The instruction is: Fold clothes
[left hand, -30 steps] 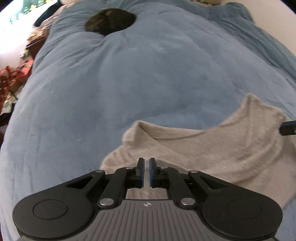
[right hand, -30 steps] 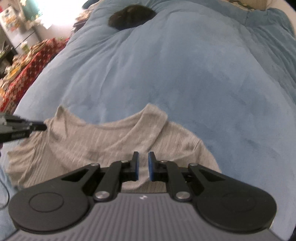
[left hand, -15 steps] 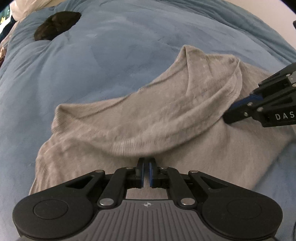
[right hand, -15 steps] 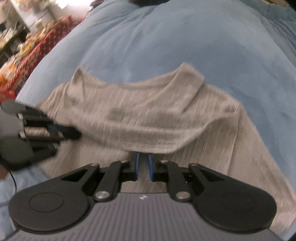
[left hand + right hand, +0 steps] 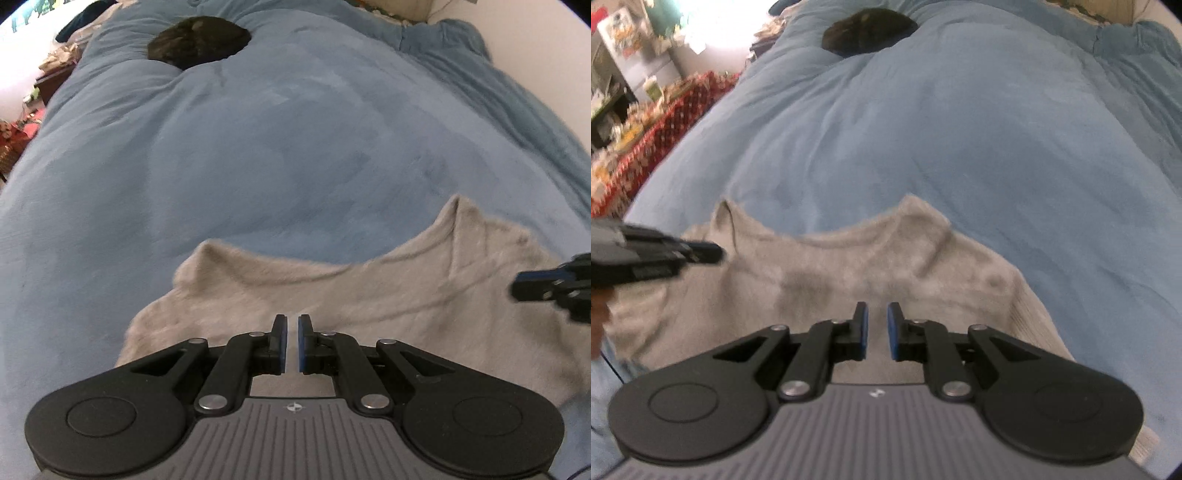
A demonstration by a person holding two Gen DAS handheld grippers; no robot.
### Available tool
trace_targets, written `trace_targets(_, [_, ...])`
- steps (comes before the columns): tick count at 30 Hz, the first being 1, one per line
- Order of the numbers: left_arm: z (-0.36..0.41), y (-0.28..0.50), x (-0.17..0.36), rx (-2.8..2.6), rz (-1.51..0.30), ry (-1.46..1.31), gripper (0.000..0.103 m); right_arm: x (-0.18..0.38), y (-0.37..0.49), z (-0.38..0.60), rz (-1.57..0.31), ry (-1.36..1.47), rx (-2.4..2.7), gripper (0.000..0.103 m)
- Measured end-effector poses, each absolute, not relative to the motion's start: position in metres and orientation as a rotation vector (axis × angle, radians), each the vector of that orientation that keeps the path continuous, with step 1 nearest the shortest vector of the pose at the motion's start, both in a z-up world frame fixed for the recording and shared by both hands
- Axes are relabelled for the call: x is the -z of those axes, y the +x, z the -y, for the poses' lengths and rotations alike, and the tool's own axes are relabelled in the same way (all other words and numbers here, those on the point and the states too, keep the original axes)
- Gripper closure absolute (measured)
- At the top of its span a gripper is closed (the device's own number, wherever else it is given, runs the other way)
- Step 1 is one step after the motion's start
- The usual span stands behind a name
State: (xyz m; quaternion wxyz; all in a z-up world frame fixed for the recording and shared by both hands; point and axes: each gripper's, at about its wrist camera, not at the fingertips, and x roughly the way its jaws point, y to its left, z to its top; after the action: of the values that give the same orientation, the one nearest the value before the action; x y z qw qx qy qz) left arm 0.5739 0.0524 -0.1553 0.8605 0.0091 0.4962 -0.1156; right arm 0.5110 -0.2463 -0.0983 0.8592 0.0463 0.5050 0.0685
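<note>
- Knitwear, a beige top (image 5: 369,295), lies spread on a blue blanket (image 5: 277,147) at the near edge of both views; its lower part is hidden behind the gripper bodies.
- The left gripper (image 5: 291,325) hangs over the top, jaws nearly closed with a thin slit between the blue pads; no cloth shows in the slit, and the fingertips' contact with the fabric cannot be told.
- The right gripper (image 5: 877,314) shows a slightly wider gap, also with nothing visibly pinched.
- Each gripper appears blurred and cut off at the other view's edge.
- A dark rounded shape (image 5: 868,31) sits far up the blanket, too indistinct to identify.
</note>
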Motion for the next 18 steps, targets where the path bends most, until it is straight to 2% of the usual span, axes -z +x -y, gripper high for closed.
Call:
trace_targets(4, [-0.082, 0.562, 0.163, 0.126, -1.052, 0.065, 0.093, 0.102, 0.497, 0.26, -1.078, 0.068, -0.103, 0.091])
trace_targets(8, [-0.117, 0.564, 0.171, 0.022, -1.067, 0.023, 0.092, 0.098, 0.498, 0.271, -1.046, 0.062, -0.044, 0.087])
trace_targets(13, [-0.125, 0.574, 0.176, 0.035, -1.077, -0.01, 0.092, 0.095, 0.497, 0.285, -1.02, 0.061, 0.028, 0.086])
trace_targets(15, [-0.123, 0.579, 0.175, 0.06, -1.079, -0.035, 0.086, 0.093, 0.498, 0.292, -1.014, 0.092, 0.037, 0.08])
trace_targets(18, [-0.122, 0.576, 0.168, 0.084, -1.066, -0.044, 0.077, 0.091, 0.497, 0.299, -1.005, 0.115, 0.059, 0.077])
